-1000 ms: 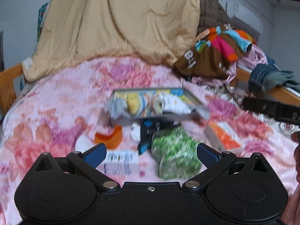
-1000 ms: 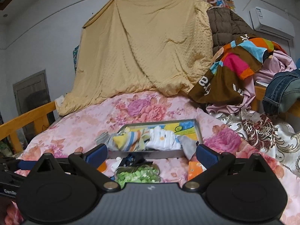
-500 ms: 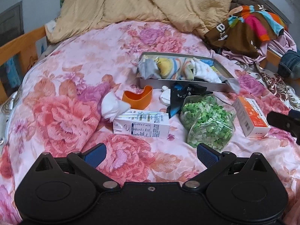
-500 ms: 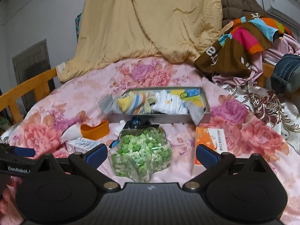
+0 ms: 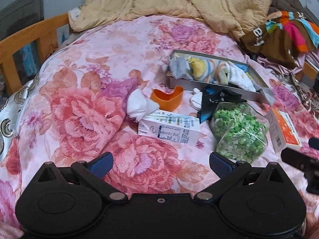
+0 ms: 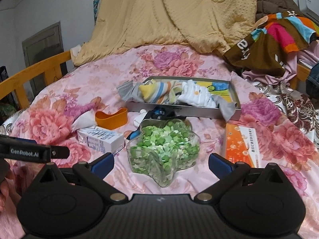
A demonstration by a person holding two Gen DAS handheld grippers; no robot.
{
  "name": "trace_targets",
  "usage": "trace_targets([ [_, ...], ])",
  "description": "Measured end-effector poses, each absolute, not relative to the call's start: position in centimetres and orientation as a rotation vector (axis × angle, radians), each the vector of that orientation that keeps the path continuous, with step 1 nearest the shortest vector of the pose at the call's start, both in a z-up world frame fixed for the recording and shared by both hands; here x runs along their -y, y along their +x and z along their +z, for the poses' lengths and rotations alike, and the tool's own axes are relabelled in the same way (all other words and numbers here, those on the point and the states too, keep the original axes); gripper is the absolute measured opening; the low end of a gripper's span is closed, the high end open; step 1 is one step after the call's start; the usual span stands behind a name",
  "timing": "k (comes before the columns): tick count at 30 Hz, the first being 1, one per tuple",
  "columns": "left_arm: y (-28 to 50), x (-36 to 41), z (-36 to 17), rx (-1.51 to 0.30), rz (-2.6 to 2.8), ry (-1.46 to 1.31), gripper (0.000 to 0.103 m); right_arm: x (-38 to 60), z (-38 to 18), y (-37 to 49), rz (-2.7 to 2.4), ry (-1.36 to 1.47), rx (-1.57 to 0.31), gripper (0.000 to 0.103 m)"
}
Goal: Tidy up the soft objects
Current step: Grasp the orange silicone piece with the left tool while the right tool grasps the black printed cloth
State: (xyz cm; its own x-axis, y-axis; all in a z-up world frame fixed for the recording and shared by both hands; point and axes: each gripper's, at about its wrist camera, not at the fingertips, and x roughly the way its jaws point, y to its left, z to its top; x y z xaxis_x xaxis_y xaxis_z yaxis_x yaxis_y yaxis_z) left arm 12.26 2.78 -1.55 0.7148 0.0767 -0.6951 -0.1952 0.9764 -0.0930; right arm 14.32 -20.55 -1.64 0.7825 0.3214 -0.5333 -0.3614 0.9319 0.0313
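From the left wrist we see our left claw spread and empty; socks already fill the tray, a white cloth waits on the bed. From the right wrist, our right claw is spread too, near a dark sock outside the tray.

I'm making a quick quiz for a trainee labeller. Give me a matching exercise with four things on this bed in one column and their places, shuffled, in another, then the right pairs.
Things
1. striped sock
2. orange cup
3. orange box
4. white carton

Places
A. right of the jar of green stars
B. inside the grey tray
C. left of the jar, lying on its side
D. behind the carton, left of the tray

Pairs: 1-B, 2-D, 3-A, 4-C
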Motion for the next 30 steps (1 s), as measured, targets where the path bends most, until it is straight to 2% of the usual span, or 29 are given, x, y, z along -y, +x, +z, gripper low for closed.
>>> trace_targets([
  [22, 14.8, -4.7, -1.6, -0.813, 0.198, -0.25, 0.102, 17.7, -2.3, 17.0, 0.387, -0.134, -0.524, 0.103],
  [30, 19.6, -5.3, -0.7, -0.781, 0.218, -0.104, 0.102, 17.2, -1.3, 19.6, 0.382, -0.159, -0.5, 0.103],
])
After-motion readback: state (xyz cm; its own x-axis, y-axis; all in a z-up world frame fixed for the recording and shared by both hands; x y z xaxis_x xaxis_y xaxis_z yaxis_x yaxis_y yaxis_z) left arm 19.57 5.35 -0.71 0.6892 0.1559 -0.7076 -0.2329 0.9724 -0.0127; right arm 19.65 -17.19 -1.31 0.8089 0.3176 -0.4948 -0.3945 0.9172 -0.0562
